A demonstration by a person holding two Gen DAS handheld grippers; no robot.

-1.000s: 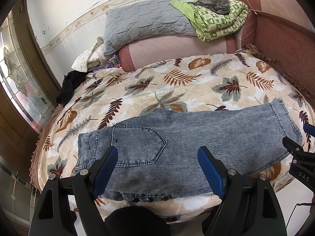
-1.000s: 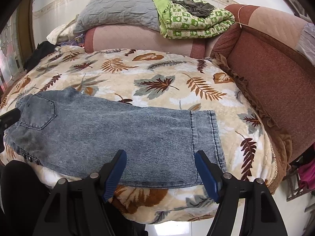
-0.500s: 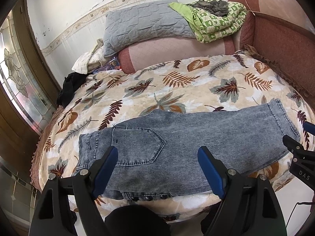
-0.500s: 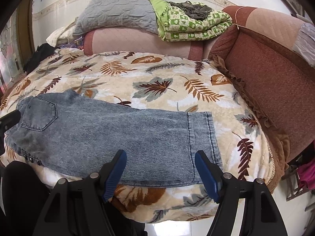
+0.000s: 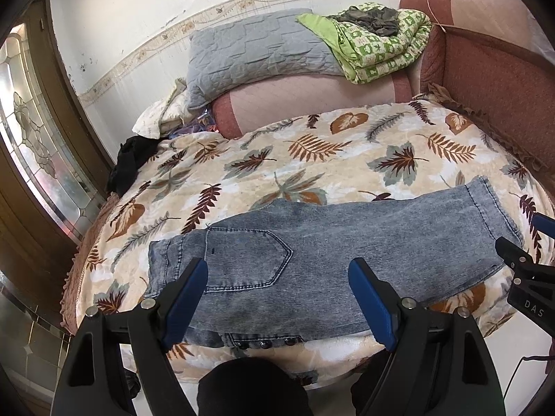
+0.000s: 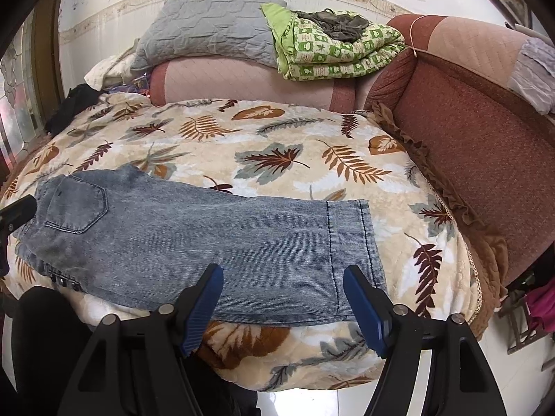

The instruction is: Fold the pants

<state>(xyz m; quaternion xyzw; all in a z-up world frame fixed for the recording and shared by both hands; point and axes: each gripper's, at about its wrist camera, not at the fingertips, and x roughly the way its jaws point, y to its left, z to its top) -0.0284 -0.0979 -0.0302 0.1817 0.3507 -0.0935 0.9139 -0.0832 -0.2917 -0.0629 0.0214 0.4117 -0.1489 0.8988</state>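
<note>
A home bedroom: leaf-print blanket (image 5: pixel 312 159), pillow (image 5: pixel 253 52) and folded quilt (image 5: pixel 378 48).

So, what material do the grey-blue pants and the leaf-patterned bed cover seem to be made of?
The grey-blue pants look like washed denim: faded, mottled, with fine ribbing, dark stitched seams and a patch pocket. The leaf-patterned bed cover looks like plush fleece, probably synthetic: soft, embossed, matte pile.

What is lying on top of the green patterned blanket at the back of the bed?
A crumpled dark olive-grey cloth lies on top of the folded green blanket. What kind of garment it is cannot be told, and the part of the blanket below it is covered.
</note>
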